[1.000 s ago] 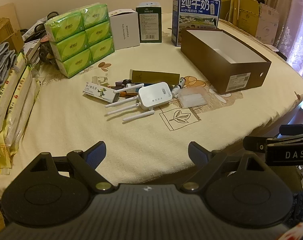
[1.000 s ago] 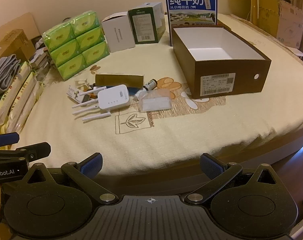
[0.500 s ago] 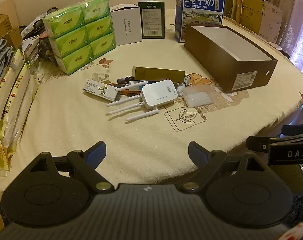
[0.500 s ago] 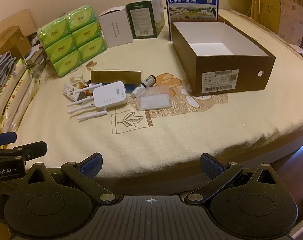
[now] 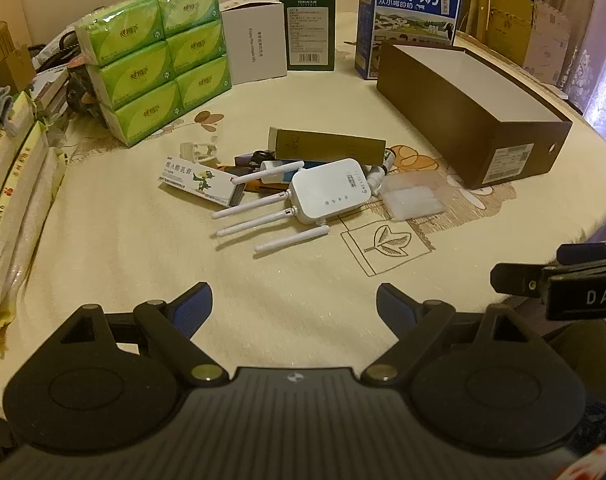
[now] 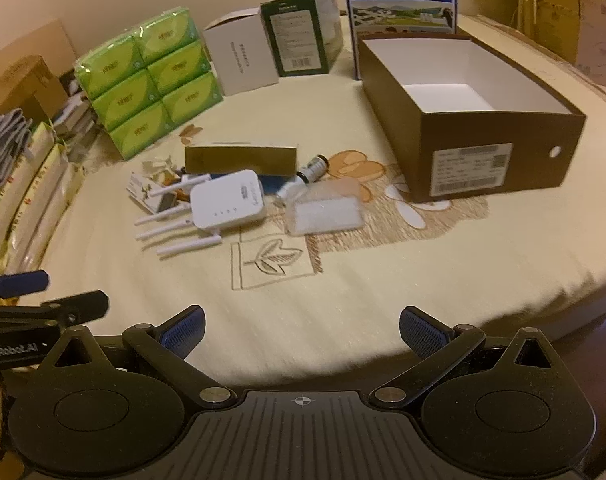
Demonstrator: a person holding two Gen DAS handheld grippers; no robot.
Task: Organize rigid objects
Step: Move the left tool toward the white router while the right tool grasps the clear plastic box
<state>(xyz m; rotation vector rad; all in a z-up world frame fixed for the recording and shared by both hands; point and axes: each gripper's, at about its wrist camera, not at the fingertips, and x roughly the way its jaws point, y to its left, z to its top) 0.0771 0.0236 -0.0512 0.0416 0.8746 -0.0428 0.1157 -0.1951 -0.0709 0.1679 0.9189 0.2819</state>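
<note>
Both tools wide and empty — left tool (image 5: 294, 304), right tool (image 6: 301, 330). Router (image 6: 227, 201) mid-bench, near brown box (image 6: 499, 152). Best gripped across the body — antennas probably loose.

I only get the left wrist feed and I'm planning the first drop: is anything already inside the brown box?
Observer: No. The right wrist view looks down into the brown box, and its white floor is bare.
Operator: Good. I see the right gripper only from the side. Is it ready to pick?
Observer: Yes. The right gripper has its jaws wide apart with nothing between them, over the cloth at the table's near edge.
</note>
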